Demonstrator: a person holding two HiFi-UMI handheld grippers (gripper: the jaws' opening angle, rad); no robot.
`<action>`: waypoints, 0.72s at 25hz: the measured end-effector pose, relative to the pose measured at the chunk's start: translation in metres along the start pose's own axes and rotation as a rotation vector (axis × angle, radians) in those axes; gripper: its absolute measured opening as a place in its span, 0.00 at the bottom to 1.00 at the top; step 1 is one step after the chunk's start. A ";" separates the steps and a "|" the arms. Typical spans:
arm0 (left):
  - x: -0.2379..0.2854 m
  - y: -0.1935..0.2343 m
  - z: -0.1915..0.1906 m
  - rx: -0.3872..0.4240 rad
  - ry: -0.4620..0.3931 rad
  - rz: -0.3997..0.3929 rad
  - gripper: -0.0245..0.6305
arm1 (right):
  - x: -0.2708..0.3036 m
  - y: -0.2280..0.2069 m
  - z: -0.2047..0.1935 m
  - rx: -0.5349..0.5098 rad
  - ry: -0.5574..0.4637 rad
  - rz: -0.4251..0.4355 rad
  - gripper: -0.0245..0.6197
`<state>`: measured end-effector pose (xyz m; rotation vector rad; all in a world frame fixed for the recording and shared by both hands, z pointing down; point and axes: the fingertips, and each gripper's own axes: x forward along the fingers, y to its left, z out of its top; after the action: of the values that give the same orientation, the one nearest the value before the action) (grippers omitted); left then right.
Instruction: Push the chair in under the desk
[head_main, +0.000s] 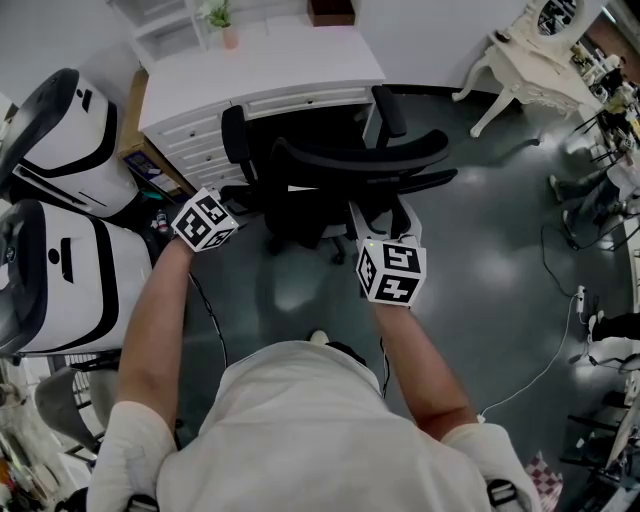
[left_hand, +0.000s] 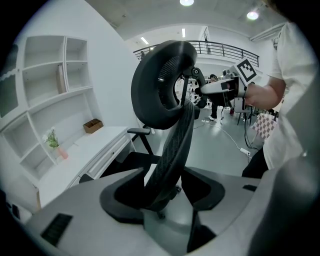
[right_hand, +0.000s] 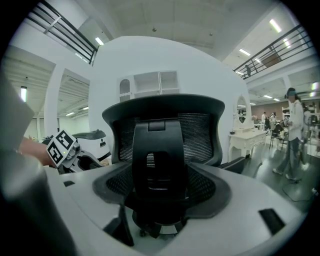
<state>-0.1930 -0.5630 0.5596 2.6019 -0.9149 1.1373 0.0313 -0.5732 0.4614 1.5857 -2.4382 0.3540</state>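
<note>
A: So, what is the biggest thing here?

B: The white desk (head_main: 280, 65), at the top of the head view. A small plant (head_main: 218, 15) stands near its back left corner and a brown box (head_main: 331, 10) near its back edge.

A: And the chair?

B: The black chair (head_main: 300, 215) stands on the grey floor (head_main: 500, 270) at the desk's front edge. Its armrests are right at the opening under the desk. Its backrest (head_main: 360, 155) is out on the floor, facing the person.

A: What about the left gripper?

B: The left gripper (left_hand: 167, 195) is at the chair's left side. Its jaws are spread wide, with the side edge of the mesh backrest running up between them. There is a gap beside that edge, so nothing is clamped.

A: The right one?

B: The right gripper (right_hand: 161, 187) is square behind the backrest. Its jaws also stand wide apart, with the solid black spine (right_hand: 160, 160) of the backrest between them. Mesh shows on both sides of the spine, so the pads do not squeeze it.
</note>
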 end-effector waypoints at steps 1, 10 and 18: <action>0.000 0.002 0.000 0.000 0.003 0.003 0.39 | 0.001 0.001 0.001 0.000 -0.002 0.001 0.53; 0.003 0.022 -0.001 0.006 0.010 0.018 0.39 | 0.020 0.005 0.007 -0.002 -0.007 0.001 0.53; 0.004 0.029 0.000 0.007 0.004 0.013 0.39 | 0.025 0.007 0.010 -0.002 -0.008 0.001 0.53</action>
<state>-0.2083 -0.5885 0.5602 2.6021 -0.9302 1.1507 0.0150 -0.5950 0.4590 1.5879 -2.4448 0.3463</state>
